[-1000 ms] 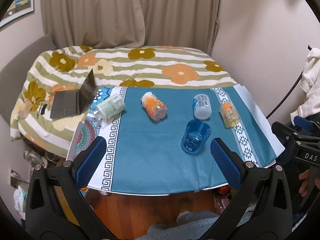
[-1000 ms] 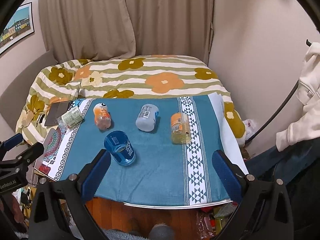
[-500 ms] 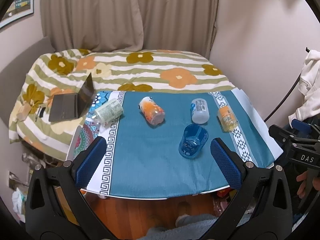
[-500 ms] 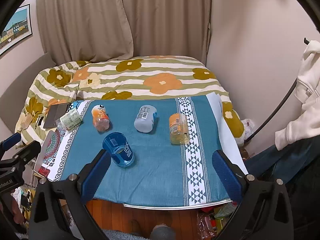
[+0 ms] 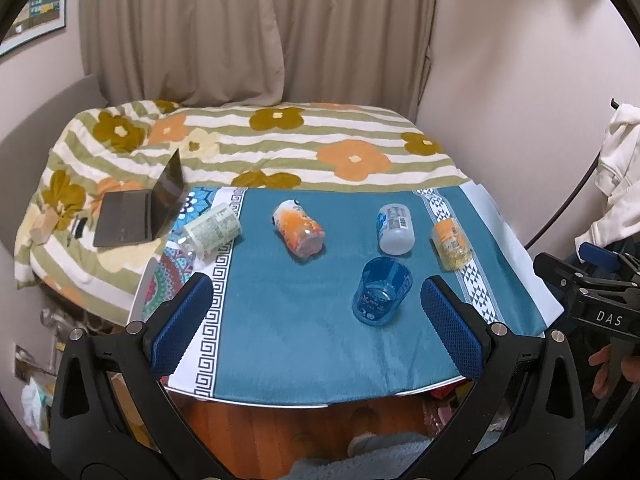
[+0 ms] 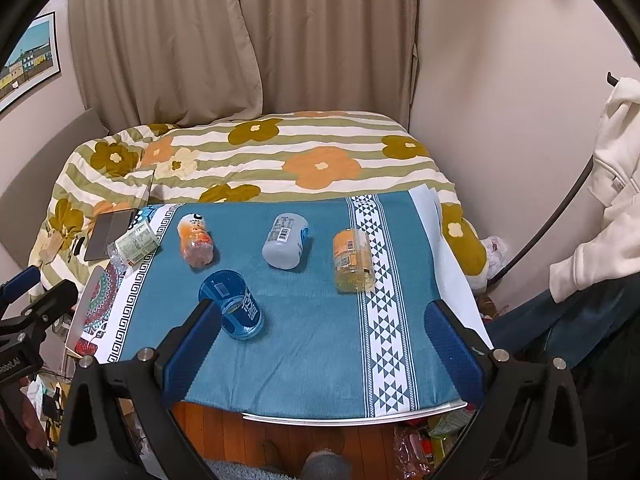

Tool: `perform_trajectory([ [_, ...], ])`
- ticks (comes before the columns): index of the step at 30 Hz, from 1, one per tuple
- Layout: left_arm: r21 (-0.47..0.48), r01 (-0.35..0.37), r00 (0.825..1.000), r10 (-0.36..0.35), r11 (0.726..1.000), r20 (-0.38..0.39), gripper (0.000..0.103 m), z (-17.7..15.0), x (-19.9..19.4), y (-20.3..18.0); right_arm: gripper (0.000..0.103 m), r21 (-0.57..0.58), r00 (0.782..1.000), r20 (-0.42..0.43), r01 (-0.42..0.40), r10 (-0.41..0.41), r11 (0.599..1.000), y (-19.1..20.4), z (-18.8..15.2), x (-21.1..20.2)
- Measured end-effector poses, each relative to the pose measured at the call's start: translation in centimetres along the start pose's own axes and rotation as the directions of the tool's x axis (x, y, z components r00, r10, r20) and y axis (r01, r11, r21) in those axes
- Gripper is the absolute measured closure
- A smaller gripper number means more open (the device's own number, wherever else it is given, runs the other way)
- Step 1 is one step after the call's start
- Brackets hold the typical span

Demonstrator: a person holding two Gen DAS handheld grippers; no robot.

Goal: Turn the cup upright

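Left gripper [image 5: 316, 320] hangs wide open, empty, off the table's [image 5: 280, 394] near edge. Blue cup [image 5: 382, 296] lies on its side mid-cloth, clear cloth in front for reaching. Three bottles crowd behind it. Right gripper [image 6: 320, 344] also gapes wide, holding nothing.

Your table [image 5: 256, 398] is covered by a teal cloth [image 5: 304, 332] with white patterned bands. Five things lie tipped on their sides on it: a blue cup [image 5: 382, 296] nearest you, a green-labelled bottle [image 5: 210, 230] at the left edge, an orange bottle [image 5: 298, 229], a pale white-blue bottle [image 5: 395, 229], and a yellow-orange bottle [image 5: 451, 242] on the right band. None of them touch.
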State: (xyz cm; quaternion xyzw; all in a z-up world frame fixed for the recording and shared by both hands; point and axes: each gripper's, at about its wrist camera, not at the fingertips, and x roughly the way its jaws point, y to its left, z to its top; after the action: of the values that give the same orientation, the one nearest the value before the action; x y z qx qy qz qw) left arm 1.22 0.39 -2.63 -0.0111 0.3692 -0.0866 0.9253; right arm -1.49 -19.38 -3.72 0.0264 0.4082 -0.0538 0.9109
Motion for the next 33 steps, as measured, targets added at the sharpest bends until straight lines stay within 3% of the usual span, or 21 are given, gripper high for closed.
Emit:
perform_trajectory([
  [25,0.010,-0.009,1.000,0.009,1.000,0.008,0.000,0.7,0.3,-0.3,0.002,0.012,1.000,-0.005,0.006,-0.006,1.000,-0.2,0.6,0.6],
  [33,0.037,-0.047,0.999,0.046,0.998,0.026,0.000,1.7,0.8,-0.6,0.002,0.023,0.999,-0.010,-0.044,0.044,0.999,-0.1,0.6,1.3],
])
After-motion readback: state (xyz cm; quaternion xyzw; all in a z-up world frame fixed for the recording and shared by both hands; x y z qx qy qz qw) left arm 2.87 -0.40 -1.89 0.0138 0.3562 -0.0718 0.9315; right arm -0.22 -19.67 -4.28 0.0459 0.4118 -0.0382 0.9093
